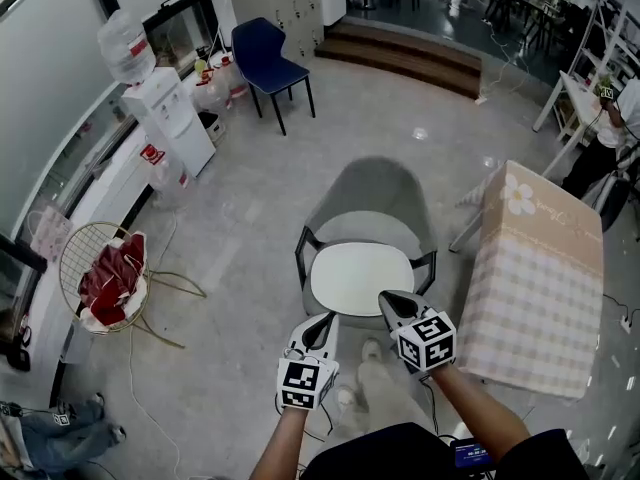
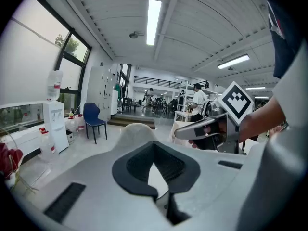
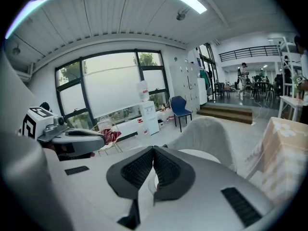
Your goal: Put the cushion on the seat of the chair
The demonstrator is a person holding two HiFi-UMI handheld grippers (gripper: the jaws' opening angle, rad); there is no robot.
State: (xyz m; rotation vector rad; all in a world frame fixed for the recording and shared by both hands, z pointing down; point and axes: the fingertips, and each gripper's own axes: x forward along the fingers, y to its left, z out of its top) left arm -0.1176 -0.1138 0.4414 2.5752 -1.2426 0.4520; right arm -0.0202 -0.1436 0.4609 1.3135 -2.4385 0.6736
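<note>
In the head view, the cushion (image 1: 360,276), a smooth white pad with rounded corners, lies flat on the seat of the chair (image 1: 372,196), a curved grey fabric shell on a dark frame. The left tongs (image 1: 326,319) and right tongs (image 1: 392,299) hang just in front of the seat, clear of it. A counter (image 1: 540,288) draped in pale checked cloth stands just right of the chair. A blue chair (image 1: 268,60), a white water dispenser (image 1: 170,118) and a round wire basket (image 1: 100,273) holding red cloth stand well off on the glossy floor. In the left gripper view, the left tongs' (image 2: 154,148) dark ribbed pads meet with nothing between them, the chair's (image 2: 137,131) rounded back just beyond. In the right gripper view, the right tongs (image 3: 153,153) are likewise pressed together and empty, with the cushion (image 3: 199,154) behind them.
</note>
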